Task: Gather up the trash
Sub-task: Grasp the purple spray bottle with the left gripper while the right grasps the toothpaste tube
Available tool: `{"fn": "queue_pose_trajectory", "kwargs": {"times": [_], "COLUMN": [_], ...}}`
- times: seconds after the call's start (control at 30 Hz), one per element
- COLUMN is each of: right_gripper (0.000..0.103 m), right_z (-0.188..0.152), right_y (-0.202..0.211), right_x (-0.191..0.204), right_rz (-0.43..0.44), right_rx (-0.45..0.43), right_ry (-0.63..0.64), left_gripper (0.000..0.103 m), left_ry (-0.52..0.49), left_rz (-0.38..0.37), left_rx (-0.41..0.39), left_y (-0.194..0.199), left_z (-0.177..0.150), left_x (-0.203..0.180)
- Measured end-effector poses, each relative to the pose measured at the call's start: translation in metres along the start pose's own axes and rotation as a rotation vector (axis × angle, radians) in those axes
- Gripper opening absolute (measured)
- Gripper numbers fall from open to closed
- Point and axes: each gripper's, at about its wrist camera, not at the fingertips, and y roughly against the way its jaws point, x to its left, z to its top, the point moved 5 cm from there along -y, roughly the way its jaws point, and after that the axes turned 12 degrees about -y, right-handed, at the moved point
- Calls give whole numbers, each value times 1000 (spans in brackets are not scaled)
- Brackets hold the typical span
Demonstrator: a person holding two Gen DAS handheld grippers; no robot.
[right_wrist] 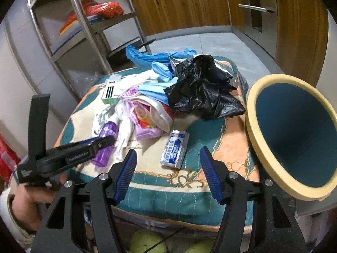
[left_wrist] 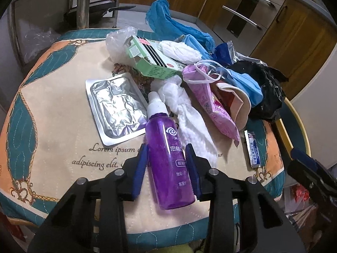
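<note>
A purple spray bottle [left_wrist: 168, 154] with a white cap lies on the patterned cushion [left_wrist: 52, 113]. My left gripper [left_wrist: 166, 145] straddles it, both blue pads against its sides. In the right wrist view that left gripper [right_wrist: 105, 141] shows over the same bottle [right_wrist: 105, 147], held by a hand [right_wrist: 27, 202]. My right gripper [right_wrist: 168, 149] stands open just in front of a small blue-and-white sachet [right_wrist: 174, 147], which it does not touch. The trash pile behind holds a black bag [right_wrist: 202, 92], blue masks [right_wrist: 151, 90], a pink packet [right_wrist: 145, 126], white tissue [left_wrist: 187, 113], a foil pouch [left_wrist: 118, 107] and a green box [left_wrist: 147, 59].
A bin [right_wrist: 252, 126] with a cream rim and blue inside leans at the cushion's right edge. A metal shelf rack [right_wrist: 84, 31] stands behind on the left. Wooden cabinets [right_wrist: 181, 6] line the back. The right gripper [left_wrist: 303, 162] shows at the left wrist view's right edge.
</note>
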Motion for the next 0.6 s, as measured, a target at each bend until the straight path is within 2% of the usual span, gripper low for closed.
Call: {"fn": "queue_pose_trajectory", "kwargs": {"times": [0.17,0.23,0.33,0.6], "right_gripper": [63,57,53,53], "right_z": [3,2,1,0], "right_y": [-17,-29,-42,-62], "right_x": [-1,-3,-6,-6], "right_rz": [-17,-27,-42,-68], "right_rx": [35,57,86,116], "right_ry": [-23,-34,-40,-41], "left_gripper": [35,35,35,35], "left_ry": [-2,-6,-10,-3], "left_rz": [-5,-9,-7,-6], "left_rx": [15,27,35,61], "left_y": [4,8,14,13], "left_z": [-5,-11,-16,-21], "left_x": [-1,-2,-3,-2]}}
